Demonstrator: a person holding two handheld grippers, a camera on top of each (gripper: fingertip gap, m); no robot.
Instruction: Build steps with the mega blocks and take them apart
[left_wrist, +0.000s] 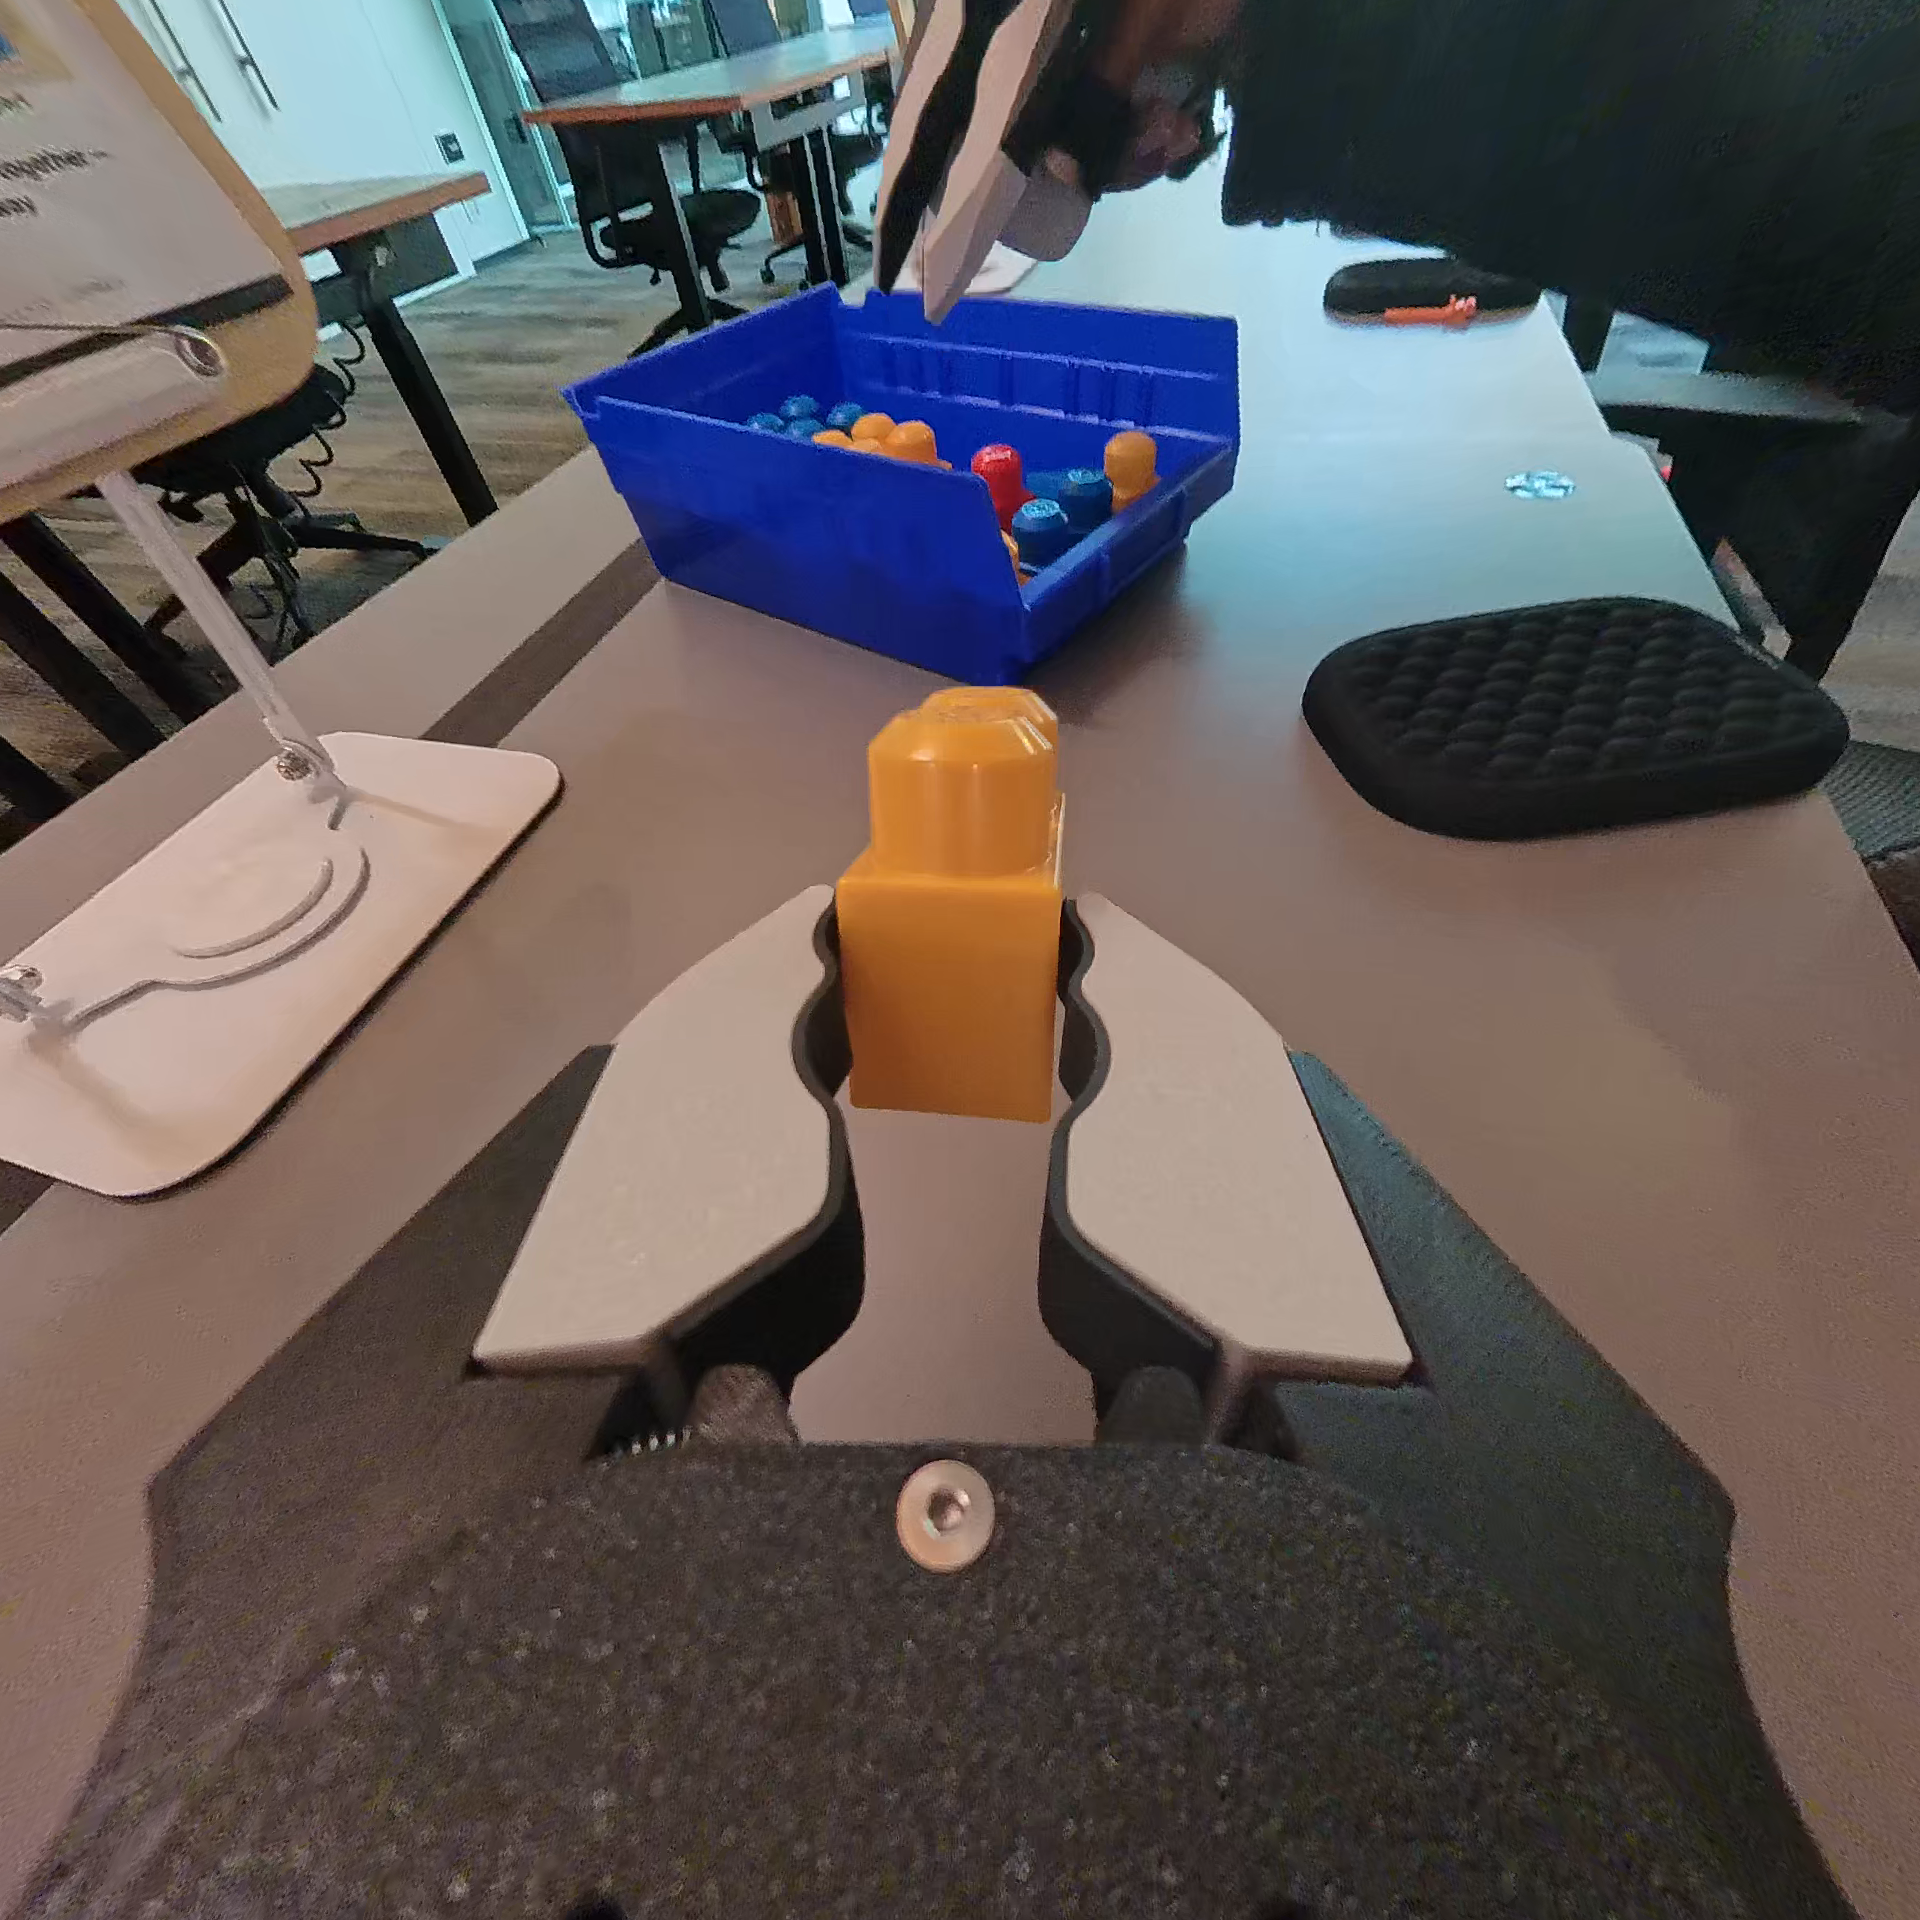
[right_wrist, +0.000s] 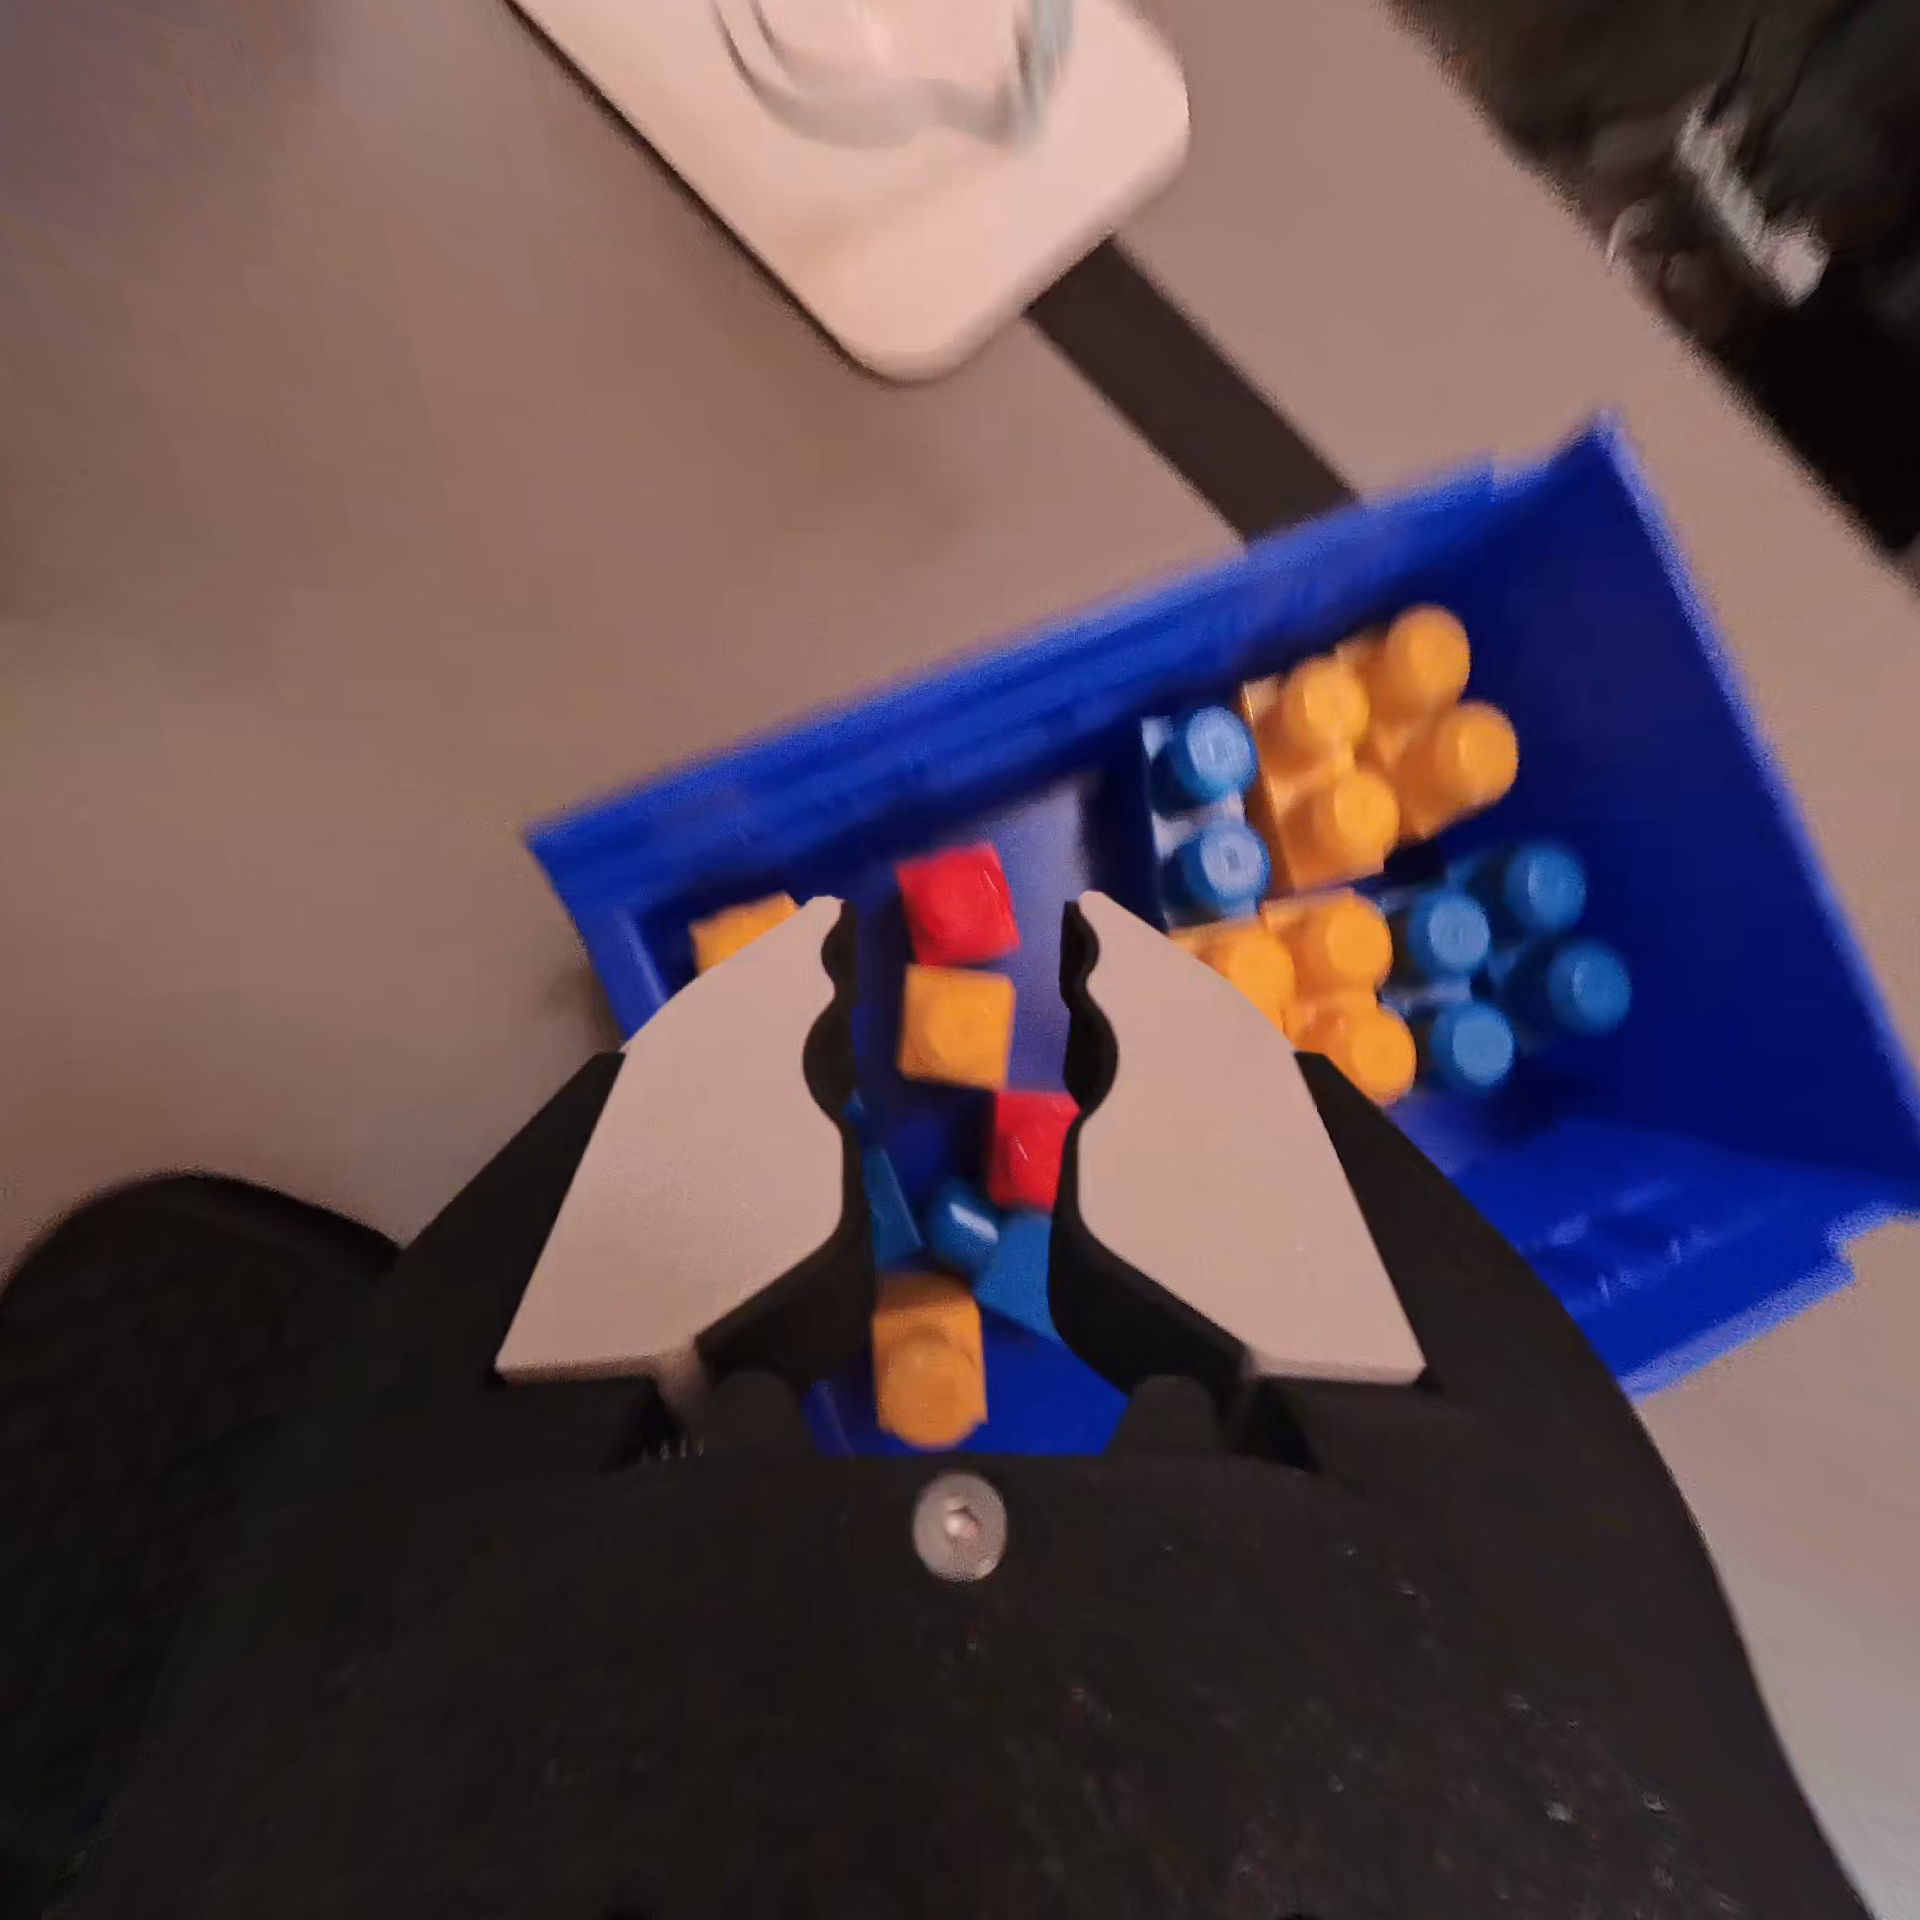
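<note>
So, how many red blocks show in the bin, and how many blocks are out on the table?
In the blue bin, red blocks: 2
On the table, orange block, gripped by the left claw: 1
Total: 3

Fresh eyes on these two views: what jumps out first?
An orange block stands upright on the table, dead centre between the fingers of the left hand-held gripper. Behind it sits a blue bin of orange, blue and red blocks, with the right hand-held gripper open above it, pointing down at a red block.
</note>
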